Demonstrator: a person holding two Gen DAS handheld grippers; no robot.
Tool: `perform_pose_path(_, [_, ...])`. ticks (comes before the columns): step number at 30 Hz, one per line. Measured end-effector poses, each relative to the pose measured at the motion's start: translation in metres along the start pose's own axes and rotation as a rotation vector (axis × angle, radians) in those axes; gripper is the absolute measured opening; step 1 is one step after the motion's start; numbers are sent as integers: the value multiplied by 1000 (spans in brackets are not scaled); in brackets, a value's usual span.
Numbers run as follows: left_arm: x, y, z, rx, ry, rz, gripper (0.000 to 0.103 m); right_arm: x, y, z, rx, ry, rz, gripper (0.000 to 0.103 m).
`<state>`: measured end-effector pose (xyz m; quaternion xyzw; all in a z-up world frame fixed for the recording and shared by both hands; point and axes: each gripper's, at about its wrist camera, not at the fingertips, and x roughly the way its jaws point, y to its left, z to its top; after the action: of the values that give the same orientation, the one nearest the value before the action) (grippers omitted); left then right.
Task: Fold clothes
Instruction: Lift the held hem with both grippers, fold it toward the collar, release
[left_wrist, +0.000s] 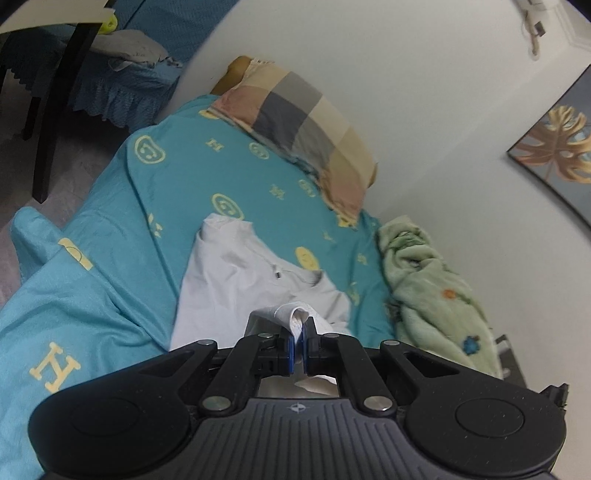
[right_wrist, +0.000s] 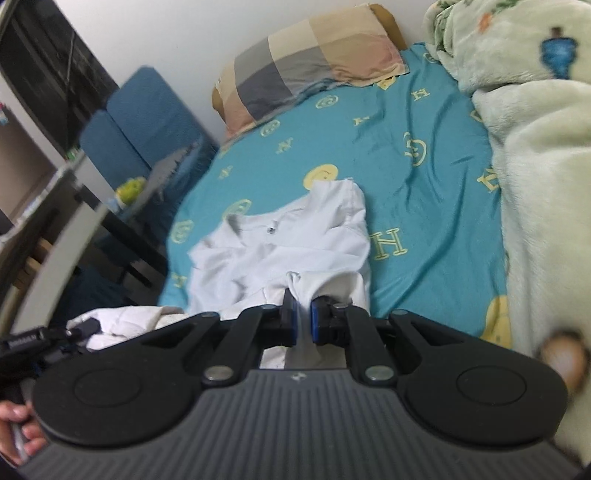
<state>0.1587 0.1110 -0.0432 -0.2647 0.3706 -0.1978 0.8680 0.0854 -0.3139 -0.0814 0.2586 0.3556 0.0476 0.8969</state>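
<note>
White shirt (right_wrist: 295, 240) lies rumpled on the teal bedsheet (right_wrist: 424, 184), collar end toward the checked pillow (right_wrist: 314, 66), long axis running from you to the pillow; your left gripper (left_wrist: 298, 341) is clamped on a bunched edge; your right gripper (right_wrist: 303, 321) pinches another fold.

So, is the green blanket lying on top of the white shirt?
No, the green blanket lies bunched along the wall side of the bed, apart from the white shirt, with teal sheet showing between them.
</note>
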Motion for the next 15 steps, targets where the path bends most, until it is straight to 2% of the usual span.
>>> perform_pose_path(3, [26,12,-2,24,17,49,5,28,-8,1,-14,28,-5,11])
perform_pose_path(8, [64,34,-7,45,63,118,5,65,-11,-4,-131,52,-49,11])
perform_pose_path(15, [90,51,-14,45,115,158,7,81,-22,-6,-87,99,-65,13])
